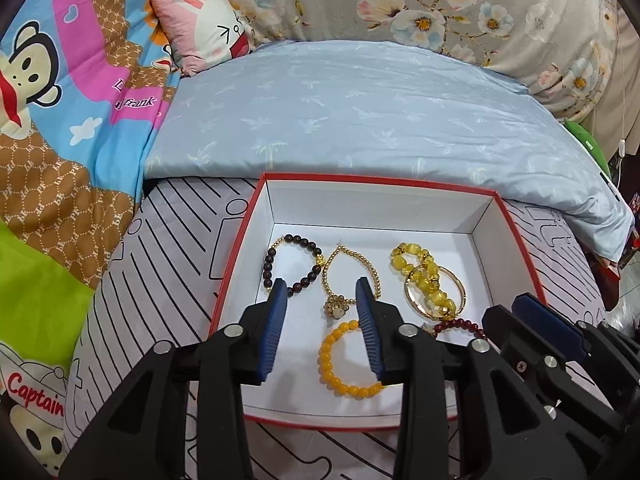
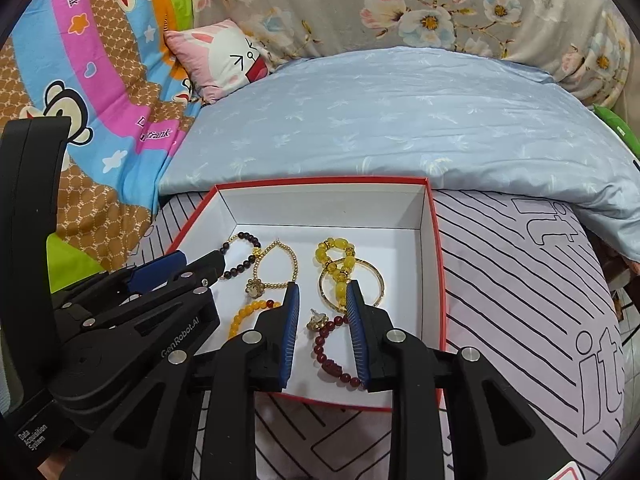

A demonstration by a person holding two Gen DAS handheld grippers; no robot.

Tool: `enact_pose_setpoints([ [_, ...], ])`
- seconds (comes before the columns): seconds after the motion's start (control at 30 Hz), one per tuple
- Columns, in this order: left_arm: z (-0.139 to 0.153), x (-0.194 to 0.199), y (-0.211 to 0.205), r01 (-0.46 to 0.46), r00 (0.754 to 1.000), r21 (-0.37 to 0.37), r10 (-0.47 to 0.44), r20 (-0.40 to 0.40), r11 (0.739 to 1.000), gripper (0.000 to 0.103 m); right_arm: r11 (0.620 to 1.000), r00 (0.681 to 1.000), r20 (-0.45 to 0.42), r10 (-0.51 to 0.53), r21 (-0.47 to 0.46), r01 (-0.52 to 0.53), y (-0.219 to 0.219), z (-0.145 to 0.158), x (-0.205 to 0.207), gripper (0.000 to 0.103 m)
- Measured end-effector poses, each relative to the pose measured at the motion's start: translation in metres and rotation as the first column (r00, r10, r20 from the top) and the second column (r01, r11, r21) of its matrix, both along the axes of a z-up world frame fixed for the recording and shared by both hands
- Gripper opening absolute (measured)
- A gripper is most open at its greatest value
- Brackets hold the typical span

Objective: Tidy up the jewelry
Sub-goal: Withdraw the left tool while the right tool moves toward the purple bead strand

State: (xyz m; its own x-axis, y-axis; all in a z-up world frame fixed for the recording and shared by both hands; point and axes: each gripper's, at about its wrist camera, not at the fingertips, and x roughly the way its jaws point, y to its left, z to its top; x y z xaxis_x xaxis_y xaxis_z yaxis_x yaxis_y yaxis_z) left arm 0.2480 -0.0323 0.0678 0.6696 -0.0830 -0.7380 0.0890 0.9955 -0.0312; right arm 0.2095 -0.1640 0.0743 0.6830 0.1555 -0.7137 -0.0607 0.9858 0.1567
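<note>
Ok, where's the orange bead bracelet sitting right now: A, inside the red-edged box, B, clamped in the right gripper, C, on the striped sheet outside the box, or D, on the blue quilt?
A: the orange bead bracelet lies on the white floor of the red-edged box, touched by neither gripper.

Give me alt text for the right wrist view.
A red-rimmed box on a bed holds several bracelets. The right gripper hovers open over a dark red bead bracelet and a small earring, gripping nothing.
</note>
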Motion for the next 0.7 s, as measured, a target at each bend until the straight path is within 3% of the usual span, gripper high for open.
enact_pose_setpoints([
  [0.33,0.016,-0.043,0.007,0.012,1.0,-0.005,-0.012,0.022,1.0,0.037,0.999,1.0,0.009,-0.028,0.038,0.028,-0.019,0.012,-0.045,0.026],
  [0.7,-0.009,-0.102,0.003,0.039,0.998,-0.007,-0.039,-0.042,0.999,0.037,0.999,0.998,-0.067,-0.02,0.033,0.022,-0.018,-0.023,-0.121,0.026],
])
